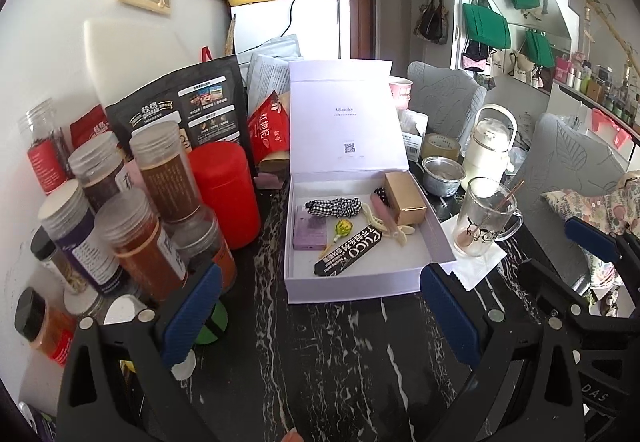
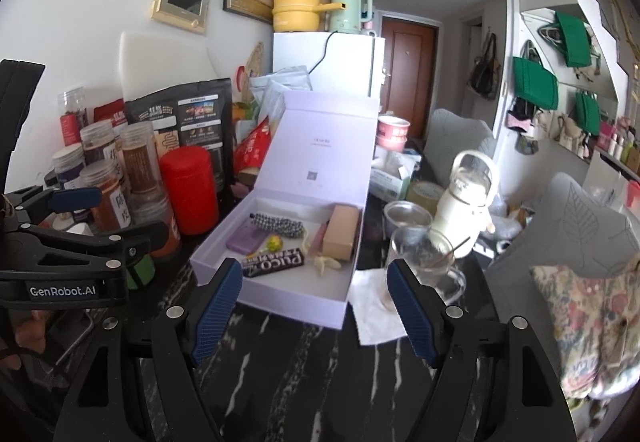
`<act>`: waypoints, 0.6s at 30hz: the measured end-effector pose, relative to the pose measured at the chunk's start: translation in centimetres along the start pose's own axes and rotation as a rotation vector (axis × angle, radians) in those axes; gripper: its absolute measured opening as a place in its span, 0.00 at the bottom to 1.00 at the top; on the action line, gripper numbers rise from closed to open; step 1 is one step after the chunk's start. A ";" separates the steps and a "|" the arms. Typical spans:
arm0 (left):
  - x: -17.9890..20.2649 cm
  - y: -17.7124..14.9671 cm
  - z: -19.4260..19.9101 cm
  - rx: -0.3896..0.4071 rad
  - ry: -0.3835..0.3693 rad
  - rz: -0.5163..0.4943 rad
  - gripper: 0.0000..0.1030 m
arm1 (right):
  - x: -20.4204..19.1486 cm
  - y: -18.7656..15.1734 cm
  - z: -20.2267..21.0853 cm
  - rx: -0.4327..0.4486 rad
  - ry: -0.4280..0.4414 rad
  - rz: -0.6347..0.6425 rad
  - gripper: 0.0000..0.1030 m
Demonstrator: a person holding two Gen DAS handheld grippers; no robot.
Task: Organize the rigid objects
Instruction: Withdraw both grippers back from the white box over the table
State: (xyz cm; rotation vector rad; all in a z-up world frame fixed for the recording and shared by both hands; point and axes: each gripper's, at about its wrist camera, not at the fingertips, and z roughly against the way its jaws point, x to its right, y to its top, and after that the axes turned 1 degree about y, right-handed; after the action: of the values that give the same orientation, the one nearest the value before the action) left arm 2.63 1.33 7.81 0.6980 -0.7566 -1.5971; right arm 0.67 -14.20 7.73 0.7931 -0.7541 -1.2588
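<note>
Clutter is the main hazard here. The lavender box (image 1: 360, 282) sits open in the middle of the dark marble tabletop (image 1: 340, 362), its lid propped upright at the far side. Inside lie a gold carton (image 1: 405, 198) at the right wall, a black PUCO bar (image 1: 349, 252) toward the near edge, a purple case (image 1: 309, 230) at the left, a checkered scrunchie (image 1: 334, 206) toward the back, and a cream hair clip (image 1: 394, 228) between them.

The left hand-held gripper (image 1: 320, 318) hovers over the tabletop's near edge, jaws spread wide and holding nothing. The right hand-held gripper (image 2: 312, 314) hangs just short of the box's near wall, equally wide and empty.

Risk, as I judge it: the spice jars (image 1: 136, 238) and red canister (image 1: 226, 193) crowd the left edge, touching one another, so a wide left jaw swinging in could topple several. On the right, a glass mug (image 1: 484, 219) on a napkin stands just beside the box; a careless reach for the carton could knock it over. The flat bar may also slip from a pinch.
</note>
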 end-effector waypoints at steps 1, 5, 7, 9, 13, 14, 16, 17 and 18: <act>0.0 -0.4 0.1 0.002 0.004 0.002 0.98 | -0.2 -0.4 0.0 -0.008 -0.004 0.000 0.74; -0.2 -1.5 0.3 0.002 0.019 0.002 0.98 | -0.7 -1.4 0.1 -0.022 -0.012 -0.003 0.74; -0.2 -2.0 0.5 0.002 0.022 -0.002 0.98 | -0.7 -1.8 0.1 -0.032 -0.008 -0.010 0.74; -0.2 -2.4 0.6 0.002 0.020 -0.002 0.98 | -0.7 -2.2 0.1 -0.042 -0.008 -0.019 0.74; 0.0 -3.0 0.7 0.001 0.017 -0.003 0.98 | -0.6 -2.9 0.1 -0.057 -0.010 -0.033 0.74; 0.1 -3.1 0.7 0.002 0.014 -0.004 0.98 | -0.6 -3.1 0.0 -0.064 -0.012 -0.036 0.74; 0.2 -3.3 0.7 0.001 0.010 -0.005 0.98 | -0.5 -3.5 0.1 -0.070 -0.016 -0.039 0.74; 0.3 -3.5 0.7 -0.001 0.008 -0.007 0.98 | -0.5 -3.6 0.1 -0.071 -0.019 -0.041 0.74; 0.4 -3.5 0.6 -0.004 0.007 -0.009 0.98 | -0.4 -3.7 0.2 -0.071 -0.022 -0.043 0.74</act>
State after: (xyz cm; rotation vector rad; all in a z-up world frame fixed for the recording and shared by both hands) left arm -0.01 1.39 5.40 0.7048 -0.7463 -1.6035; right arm -1.44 -14.29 4.66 0.7419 -0.7096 -1.3281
